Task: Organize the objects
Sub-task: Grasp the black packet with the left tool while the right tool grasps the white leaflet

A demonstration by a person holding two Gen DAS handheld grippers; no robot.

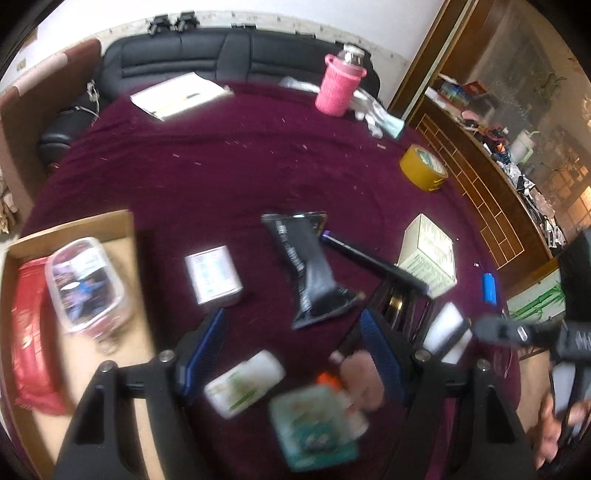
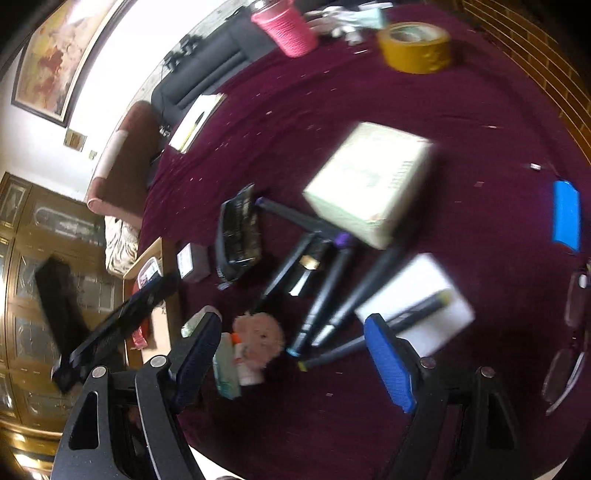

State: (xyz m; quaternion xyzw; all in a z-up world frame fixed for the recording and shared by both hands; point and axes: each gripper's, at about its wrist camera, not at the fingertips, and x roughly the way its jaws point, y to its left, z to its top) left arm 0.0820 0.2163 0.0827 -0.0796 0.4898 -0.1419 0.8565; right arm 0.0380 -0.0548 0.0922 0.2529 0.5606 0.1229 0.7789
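My left gripper is open and empty above the maroon tablecloth. Between and below its fingers lie a white-green tube, a teal packet and a pink plush toy. A cardboard tray at the left holds a red packet and a clear pouch. A small white box and a black sachet lie ahead. My right gripper is open and empty above several black markers, a white pad and the plush toy.
A pale green box, a yellow tape roll, a pink-sleeved bottle, a blue battery and a notebook lie on the cloth. Glasses lie at the right edge. A black sofa stands behind the table.
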